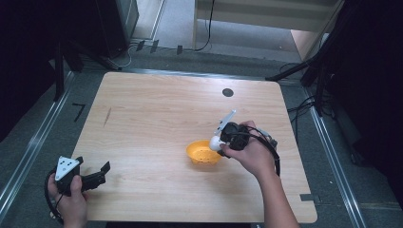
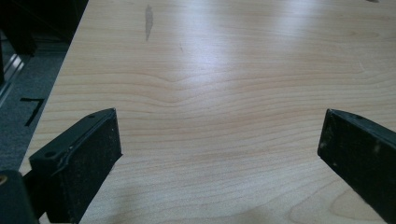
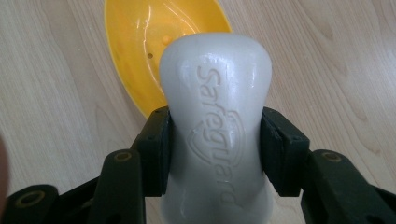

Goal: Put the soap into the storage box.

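A white bar of soap [image 3: 215, 116], stamped with a raised brand name, is clamped at its narrow waist between the black jaws of my right gripper [image 3: 215, 149]. Just beyond it sits a yellow soap dish [image 3: 154, 42] with small drain holes. From above, the right gripper [image 1: 219, 141] holds the soap [image 1: 216, 142] over the right rim of the dish [image 1: 202, 153], right of the table's middle. My left gripper [image 1: 97, 173] rests at the table's front left corner, jaws wide apart, with bare wood between them [image 2: 219, 140].
The wooden table [image 1: 157, 109] has a dark round mark [image 1: 227, 92] near its far edge and a faint streak [image 1: 107, 115] at the left. Black stands and cables line the floor on both sides.
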Available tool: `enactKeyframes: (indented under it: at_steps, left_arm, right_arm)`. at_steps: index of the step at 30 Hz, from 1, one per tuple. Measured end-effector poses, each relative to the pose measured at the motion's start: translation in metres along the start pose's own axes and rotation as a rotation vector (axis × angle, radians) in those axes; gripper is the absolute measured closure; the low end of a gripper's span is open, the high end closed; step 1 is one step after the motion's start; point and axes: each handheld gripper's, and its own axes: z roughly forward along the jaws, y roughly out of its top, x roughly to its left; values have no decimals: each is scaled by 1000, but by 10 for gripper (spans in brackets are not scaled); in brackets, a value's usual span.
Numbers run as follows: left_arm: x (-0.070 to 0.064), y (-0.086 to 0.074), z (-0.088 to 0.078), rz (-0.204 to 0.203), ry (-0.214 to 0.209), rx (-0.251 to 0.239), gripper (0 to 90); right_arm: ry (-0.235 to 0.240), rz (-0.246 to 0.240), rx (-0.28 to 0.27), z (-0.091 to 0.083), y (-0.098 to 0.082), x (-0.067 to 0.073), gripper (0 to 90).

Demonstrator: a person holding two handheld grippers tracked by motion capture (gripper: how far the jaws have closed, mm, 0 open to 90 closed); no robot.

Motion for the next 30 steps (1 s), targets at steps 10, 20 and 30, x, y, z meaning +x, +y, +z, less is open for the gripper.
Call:
enactKeyframes:
  at_steps: [10, 20, 30]
  left_arm:
    - [0, 0, 0, -1, -1, -1, 0]
    - [0, 0, 0, -4, -1, -1, 0]
    - [1, 0, 0, -4, -2, 0, 0]
  right_arm:
    - [6, -31, 0, 4, 9, 2, 506]
    - [13, -52, -9, 10, 16, 5, 506]
    - [25, -82, -6, 17, 24, 7, 506]
